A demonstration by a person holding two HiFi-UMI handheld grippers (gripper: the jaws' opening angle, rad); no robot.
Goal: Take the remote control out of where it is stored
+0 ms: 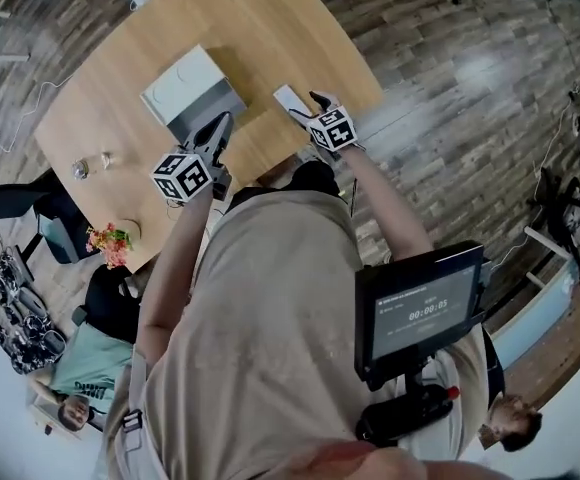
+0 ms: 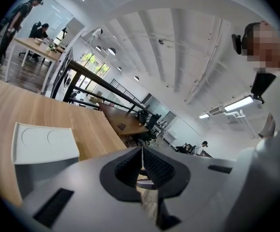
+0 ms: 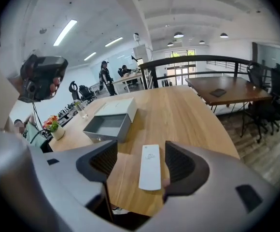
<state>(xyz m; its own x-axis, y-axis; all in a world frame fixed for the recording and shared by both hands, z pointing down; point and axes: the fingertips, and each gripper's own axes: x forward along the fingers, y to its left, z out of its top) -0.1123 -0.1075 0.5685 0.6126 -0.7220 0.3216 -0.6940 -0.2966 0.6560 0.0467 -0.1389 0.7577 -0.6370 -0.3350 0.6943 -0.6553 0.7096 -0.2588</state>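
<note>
between parted right tongs, remote control

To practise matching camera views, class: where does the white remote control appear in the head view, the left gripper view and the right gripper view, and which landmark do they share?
Head view: the remote control is upper centre, just right of the box.
Left gripper view: not in it.
Right gripper view: low centre, lying flat between the spread jaws.
Shared landmark: the white-topped grey box, also at left and at centre-left.
</note>
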